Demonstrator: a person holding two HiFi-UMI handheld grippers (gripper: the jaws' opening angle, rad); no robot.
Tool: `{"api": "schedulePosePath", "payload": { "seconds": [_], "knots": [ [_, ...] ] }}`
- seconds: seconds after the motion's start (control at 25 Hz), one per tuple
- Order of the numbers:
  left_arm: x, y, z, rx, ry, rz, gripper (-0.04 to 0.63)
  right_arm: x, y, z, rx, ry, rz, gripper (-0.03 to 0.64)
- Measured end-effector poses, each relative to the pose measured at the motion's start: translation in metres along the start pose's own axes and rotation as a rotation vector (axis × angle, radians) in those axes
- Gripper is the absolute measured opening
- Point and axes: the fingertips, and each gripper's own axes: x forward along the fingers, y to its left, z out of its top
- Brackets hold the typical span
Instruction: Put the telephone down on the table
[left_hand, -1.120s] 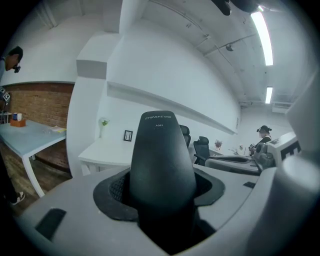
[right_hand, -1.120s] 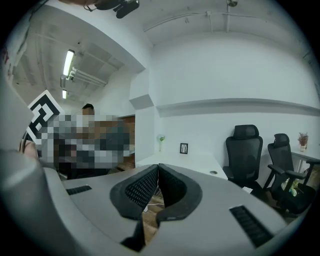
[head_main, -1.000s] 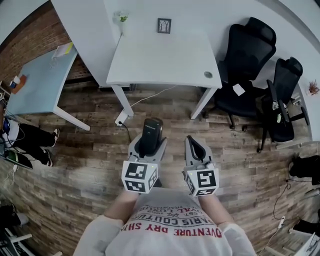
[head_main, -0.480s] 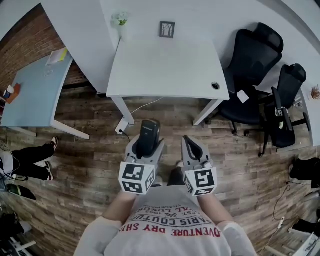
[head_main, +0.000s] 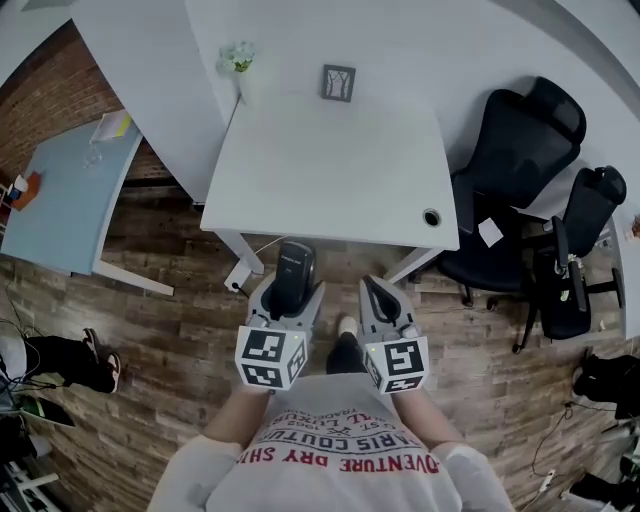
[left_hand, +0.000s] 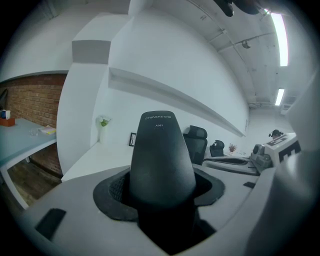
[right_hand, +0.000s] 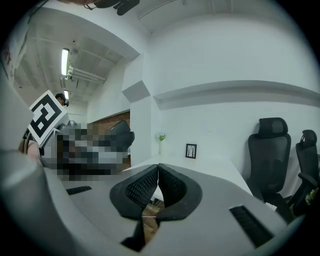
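While the right claw (right_hand: 157, 172) is clenched, the telephone (left_hand: 162, 155) stands gripped inside the left claw (head_main: 288, 300).

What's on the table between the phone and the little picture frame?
Nothing: in the head view, the white table is bare between the telephone in the left gripper and the picture frame.

Both grippers sat low-center in the head view, side by side, apart, pointing up-frame. Left gripper (head_main: 288, 296) (left_hand: 160, 192): jaws were wide, pads clamped on the phone (head_main: 297, 264) (left_hand: 161, 150), which stuck out past the tips. Right gripper (head_main: 377, 292) (right_hand: 157, 181): pads met at the tips, nothing between. Forearms (head_main: 242, 420) ran back to the bottom edge.
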Motion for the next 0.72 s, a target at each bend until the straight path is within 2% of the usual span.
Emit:
{"api": "schedulePosePath", "payload": {
  "seconds": [0.44,0.72],
  "knots": [
    [0.129,-0.010,0.055,0.003,-0.013,0.081,0.285,0.081,-0.121,0.018,0.008,-0.001,0.086,0.025],
    [0.175,-0.002,0.067,0.012,0.006,0.109,0.285,0.119,-0.164,0.012,0.044,0.022,0.098,0.025]
  ]
}}
